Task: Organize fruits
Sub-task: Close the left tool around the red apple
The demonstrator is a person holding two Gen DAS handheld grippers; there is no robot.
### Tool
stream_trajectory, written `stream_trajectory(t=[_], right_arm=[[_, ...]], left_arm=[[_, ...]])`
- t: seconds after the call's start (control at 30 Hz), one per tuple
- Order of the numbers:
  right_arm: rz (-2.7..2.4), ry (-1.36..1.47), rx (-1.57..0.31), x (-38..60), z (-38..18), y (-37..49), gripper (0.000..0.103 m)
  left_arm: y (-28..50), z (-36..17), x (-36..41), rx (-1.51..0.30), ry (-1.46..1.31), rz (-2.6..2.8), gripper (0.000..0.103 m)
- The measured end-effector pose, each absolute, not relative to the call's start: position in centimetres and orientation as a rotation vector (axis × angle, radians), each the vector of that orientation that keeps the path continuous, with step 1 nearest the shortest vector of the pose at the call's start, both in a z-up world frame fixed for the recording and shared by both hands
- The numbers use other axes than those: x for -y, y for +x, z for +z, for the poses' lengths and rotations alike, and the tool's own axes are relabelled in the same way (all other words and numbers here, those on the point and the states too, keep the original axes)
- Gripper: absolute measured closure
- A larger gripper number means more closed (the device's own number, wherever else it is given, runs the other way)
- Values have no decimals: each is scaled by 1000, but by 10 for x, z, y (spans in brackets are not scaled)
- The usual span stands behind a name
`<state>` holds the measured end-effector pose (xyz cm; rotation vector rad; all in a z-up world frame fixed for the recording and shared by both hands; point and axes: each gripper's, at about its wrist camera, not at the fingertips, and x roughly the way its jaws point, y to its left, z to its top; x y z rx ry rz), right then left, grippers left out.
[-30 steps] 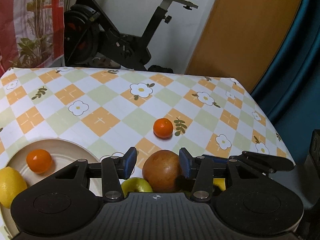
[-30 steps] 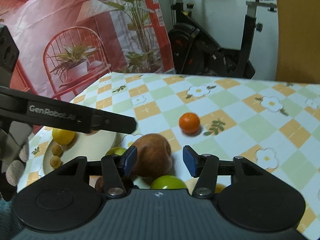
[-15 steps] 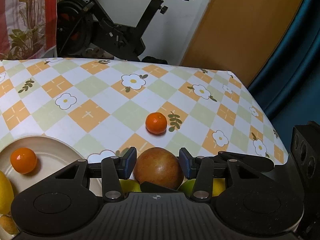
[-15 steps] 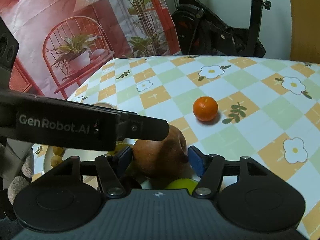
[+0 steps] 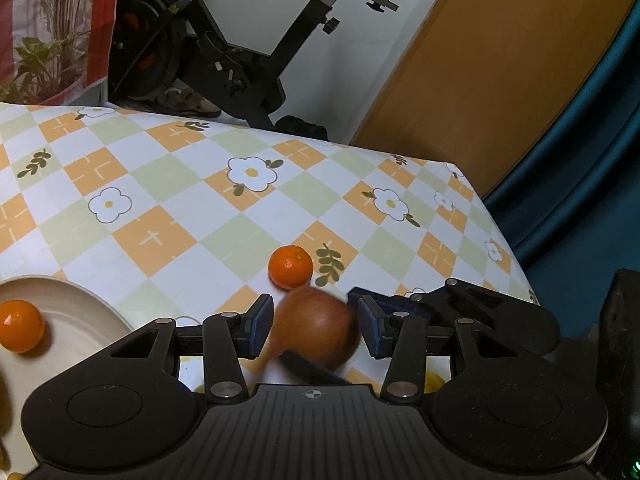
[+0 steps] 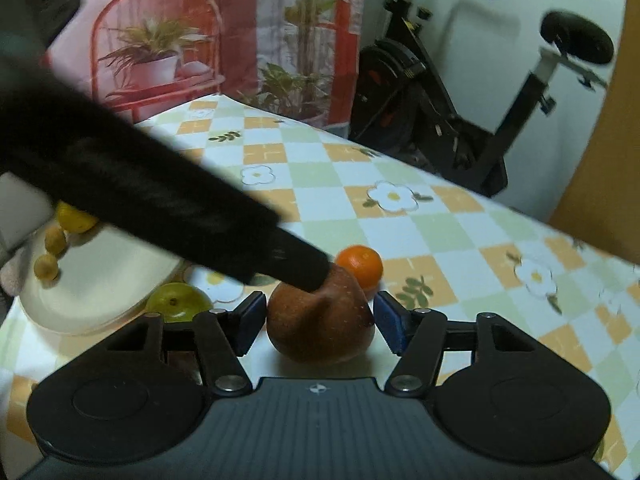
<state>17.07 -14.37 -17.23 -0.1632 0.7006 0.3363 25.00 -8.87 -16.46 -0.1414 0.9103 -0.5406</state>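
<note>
Apple (image 6: 320, 326) between open right jaws

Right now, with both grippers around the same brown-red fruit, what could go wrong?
1. The left gripper and the right gripper, whose jaws have just been closing, both straddle the brown-red fruit; they could collide or knock it away.
2. The tangerine sits just behind the fruit; a forward push may set it rolling.
</note>
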Motion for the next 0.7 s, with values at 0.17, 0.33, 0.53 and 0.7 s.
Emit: stream_trajectory(t=[0.17,0.33,0.53,0.7], right_arm=[[379,-146,-686,137,-169,167,45],[394,-118,-684,137,-171,163,45],[386,24,-727,156,-176,169,34],[407,145,-774,162,-181,182,34]], left_arm=[[251,-173,87,-932,-139,-528,55],[250,-179,77,-950,-162,-531,54],[251,-177,67,-949,-169,-517,54],[253,-180,57,-959,-185,-511,54]])
